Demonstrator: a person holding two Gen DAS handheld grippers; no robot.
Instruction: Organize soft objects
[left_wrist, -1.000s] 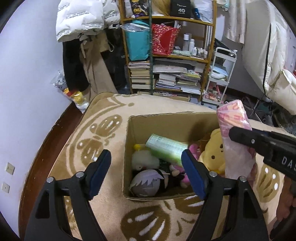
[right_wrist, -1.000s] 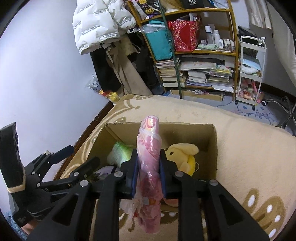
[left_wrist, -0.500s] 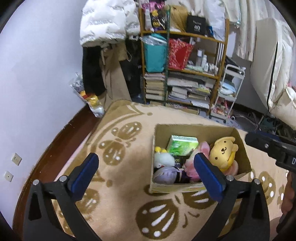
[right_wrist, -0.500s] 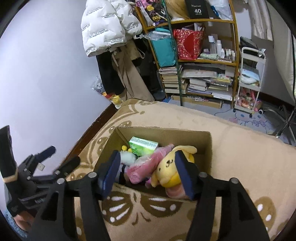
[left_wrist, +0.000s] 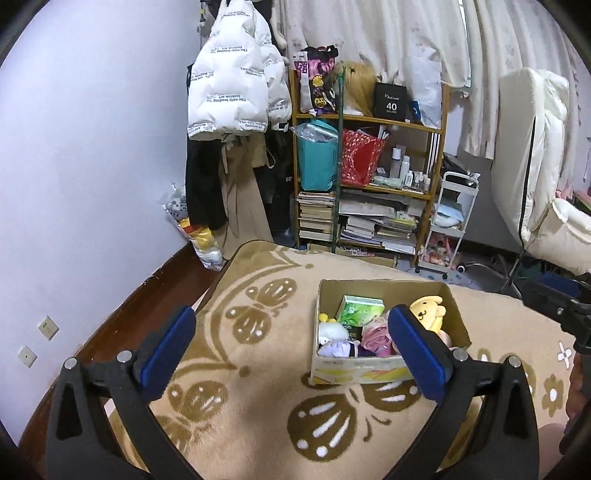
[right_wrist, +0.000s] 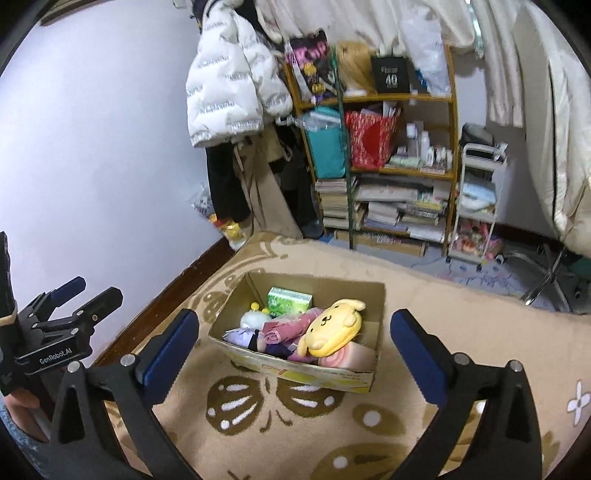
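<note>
Release confirmed: the right gripper, clamped on the pink wrapped bundle a second ago, now gapes empty like the left gripper, both pulled back, bundle lying in the cardboard box mid-frame beside the yellow dog plush, so that item looks stowed.

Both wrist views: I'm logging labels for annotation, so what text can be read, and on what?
"40": black box on the shelf top.
"GenRobot.AI": left gripper body, in the right wrist view.
"The only leading art": white puffer jacket, printed upside down; partly legible.
Green pack, book spines, cardboard box print: too small or blurred.
</note>
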